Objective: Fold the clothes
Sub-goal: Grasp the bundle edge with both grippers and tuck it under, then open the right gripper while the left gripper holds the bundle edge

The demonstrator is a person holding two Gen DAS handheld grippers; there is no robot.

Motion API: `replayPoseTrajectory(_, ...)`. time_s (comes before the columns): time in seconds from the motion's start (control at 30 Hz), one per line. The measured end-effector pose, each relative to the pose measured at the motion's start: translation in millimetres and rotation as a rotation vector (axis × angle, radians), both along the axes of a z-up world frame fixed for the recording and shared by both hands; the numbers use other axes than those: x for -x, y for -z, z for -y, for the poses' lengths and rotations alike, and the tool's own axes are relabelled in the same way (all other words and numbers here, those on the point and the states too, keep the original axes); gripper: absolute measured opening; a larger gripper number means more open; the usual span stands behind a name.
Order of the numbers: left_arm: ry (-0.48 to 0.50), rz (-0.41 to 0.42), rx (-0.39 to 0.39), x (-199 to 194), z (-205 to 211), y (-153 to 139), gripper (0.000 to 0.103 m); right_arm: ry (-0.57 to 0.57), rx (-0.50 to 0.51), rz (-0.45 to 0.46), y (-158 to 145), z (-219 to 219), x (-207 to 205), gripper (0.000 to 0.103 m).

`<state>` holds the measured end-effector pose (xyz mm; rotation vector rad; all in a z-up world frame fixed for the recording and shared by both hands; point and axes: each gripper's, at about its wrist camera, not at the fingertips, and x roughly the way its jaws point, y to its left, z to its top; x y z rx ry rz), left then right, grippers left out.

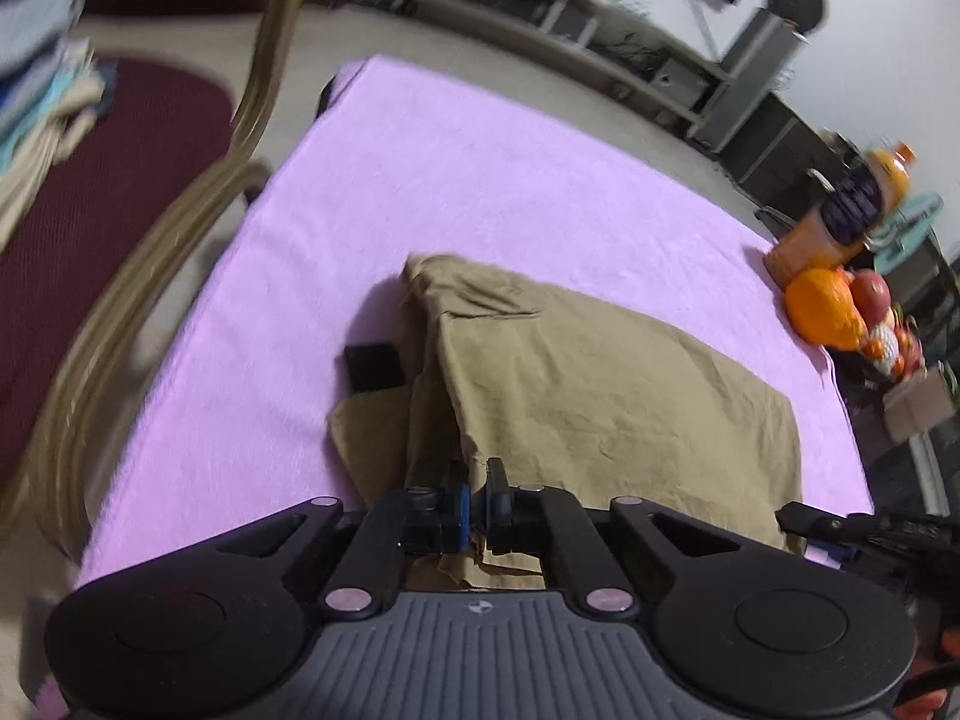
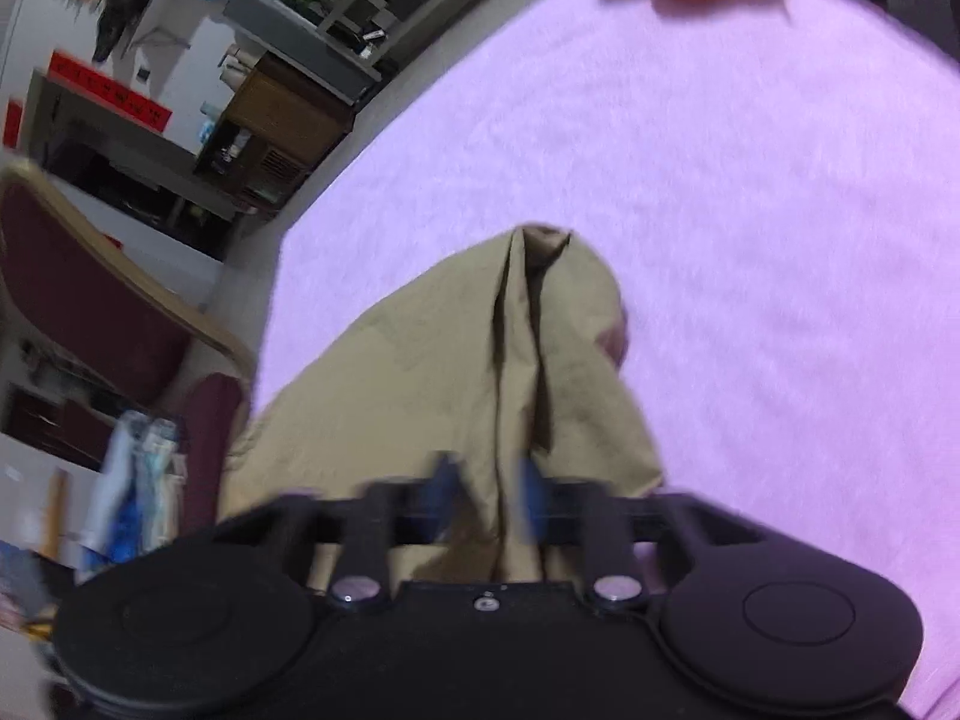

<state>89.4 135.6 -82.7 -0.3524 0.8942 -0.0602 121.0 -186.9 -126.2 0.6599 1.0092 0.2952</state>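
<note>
1. A khaki woven-cotton garment lies on a table covered with a soft lilac fleece cloth, toward the near edge, just ahead of both grippers.
2. In the left wrist view its long axis runs from the near left to the far right. A raised ridge of fabric climbs from the left gripper to a peaked corner at the far left end.
3. The cloth is matte and finely creased. Its broad right part lies flat with a straight far edge, and a lower layer pokes out at the near left.
4. The left gripper, black with blue pads, has its jaws pressed together on a fold of the khaki hem.
5. The right gripper is blurred. Its blue pads sit on either side of a bunched pleat of the same garment and pinch it, and the fabric rises from there to a narrow point away from the camera.
6. A small black rectangular object lies on the lilac cover, touching the garment's left side.
7. A round orange fruit sits at the far right table edge, well apart from the garment.
8. A maroon padded chair with a pale bentwood frame stands just left of the table.
</note>
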Motion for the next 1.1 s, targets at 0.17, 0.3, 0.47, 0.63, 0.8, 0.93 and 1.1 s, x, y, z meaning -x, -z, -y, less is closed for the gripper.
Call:
replayPoseTrajectory(0.17, 0.039, 0.128, 0.004, 28, 5, -18, 0.001, -0.062, -0.102, 0.177, -31, 7, 17, 0.002)
replayPoseTrajectory(0.3, 0.03, 0.008, -0.064, 30, 11, -1, 0.003, -0.029, -0.014, 0.014, -8, 17, 15, 0.002)
replayPoseTrajectory(0.47, 0.045, -0.079, -0.244, 20, 31, 19, 0.005, -0.068, 0.307, -0.042, 9, -7, 13, 0.0)
replayPoseTrajectory(0.63, 0.074, -0.045, -0.301, 27, 37, 17, 0.005, -0.032, 0.384, 0.074, -14, -4, 25, 0.006)
replayPoseTrajectory(0.8, 0.068, -0.048, -0.277, 29, 33, 16, 0.005, 0.016, 0.267, 0.299, -50, 6, 43, 0.042)
replayPoseTrajectory(0.93, 0.069, -0.049, -0.276, 29, 36, 17, 0.006, -0.221, 0.301, 0.355, -45, -41, 38, 0.035)
replayPoseTrajectory(1.1, 0.069, -0.056, -0.277, 27, 34, 19, 0.009, -0.442, 0.474, 0.297, -16, -95, 37, 0.03)
